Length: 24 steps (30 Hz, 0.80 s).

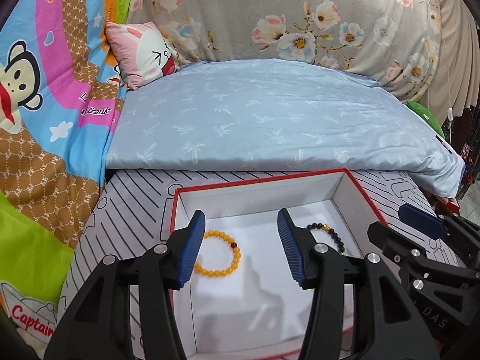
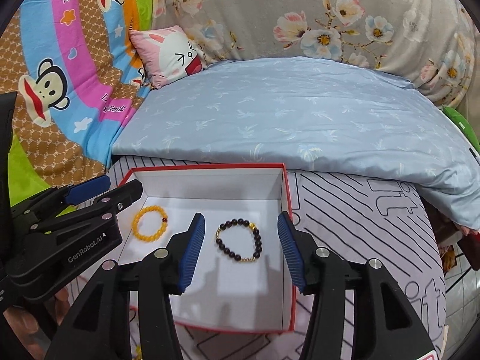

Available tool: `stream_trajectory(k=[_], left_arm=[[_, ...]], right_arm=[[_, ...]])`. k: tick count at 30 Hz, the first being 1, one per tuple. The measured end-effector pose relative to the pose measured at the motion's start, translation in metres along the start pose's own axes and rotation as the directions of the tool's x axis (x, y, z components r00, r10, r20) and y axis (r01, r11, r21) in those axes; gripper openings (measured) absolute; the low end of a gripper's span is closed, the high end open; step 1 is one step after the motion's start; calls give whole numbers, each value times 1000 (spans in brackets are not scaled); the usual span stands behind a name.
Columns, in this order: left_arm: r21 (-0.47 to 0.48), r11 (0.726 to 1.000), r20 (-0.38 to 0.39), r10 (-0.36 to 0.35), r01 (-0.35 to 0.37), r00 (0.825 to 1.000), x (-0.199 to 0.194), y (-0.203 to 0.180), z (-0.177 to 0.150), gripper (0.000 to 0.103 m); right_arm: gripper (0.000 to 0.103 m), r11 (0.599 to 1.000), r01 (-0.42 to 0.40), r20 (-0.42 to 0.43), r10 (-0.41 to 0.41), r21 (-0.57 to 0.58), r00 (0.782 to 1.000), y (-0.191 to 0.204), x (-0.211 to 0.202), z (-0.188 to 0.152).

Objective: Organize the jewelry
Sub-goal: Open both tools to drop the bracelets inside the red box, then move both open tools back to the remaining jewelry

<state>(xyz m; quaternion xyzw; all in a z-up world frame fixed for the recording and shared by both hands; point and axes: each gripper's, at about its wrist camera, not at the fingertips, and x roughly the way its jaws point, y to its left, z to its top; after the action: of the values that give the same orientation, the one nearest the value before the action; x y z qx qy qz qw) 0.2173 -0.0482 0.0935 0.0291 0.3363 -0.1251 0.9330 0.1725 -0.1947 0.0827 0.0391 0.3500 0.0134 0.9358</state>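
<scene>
A red-edged white box [image 1: 364, 193] [image 2: 286, 198] lies open on a striped cushion. Inside it lie a yellow bead bracelet [image 1: 223, 253] [image 2: 150, 223] on the left and a dark bead bracelet with gold beads [image 1: 331, 234] [image 2: 240, 240] on the right. My left gripper [image 1: 241, 247] is open and empty above the box, with the yellow bracelet just right of its left finger. My right gripper [image 2: 241, 247] is open and empty, its fingers either side of the dark bracelet, above it. Each gripper shows in the other's view, the right one [image 1: 420, 225] and the left one [image 2: 90, 193].
The striped grey cushion [image 2: 375, 240] holds the box. Behind it lies a light blue quilt [image 1: 270, 120], then a floral cover [image 1: 300, 15]. A cartoon monkey blanket [image 1: 45, 105] and a small pink pillow [image 1: 144, 51] are to the left.
</scene>
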Motion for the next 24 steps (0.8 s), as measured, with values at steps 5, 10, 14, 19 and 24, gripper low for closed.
stream_trajectory(k=[5, 10, 14, 19, 24], left_arm=[[-14, 1000, 6, -3, 3, 1000, -32, 6, -19, 52], [-15, 1000, -2, 8, -8, 1000, -58, 17, -45, 53], [-22, 1000, -20, 13, -14, 1000, -78, 25, -75, 53], [-52, 998, -61, 15, -18, 998, -92, 39, -112, 54], [-95, 995, -118, 17, -28, 993, -98, 51, -152, 55]], right_arm=[[51, 1000, 14, 13, -14, -6, 1000, 4, -34, -23], [51, 1000, 23, 6, -23, 1, 1000, 4, -60, -50], [51, 999, 25, -14, -25, 21, 1000, 1, -76, -75], [51, 998, 26, -52, -23, 51, 998, -2, -91, -111], [51, 997, 30, -97, -23, 76, 995, -3, -98, -145]])
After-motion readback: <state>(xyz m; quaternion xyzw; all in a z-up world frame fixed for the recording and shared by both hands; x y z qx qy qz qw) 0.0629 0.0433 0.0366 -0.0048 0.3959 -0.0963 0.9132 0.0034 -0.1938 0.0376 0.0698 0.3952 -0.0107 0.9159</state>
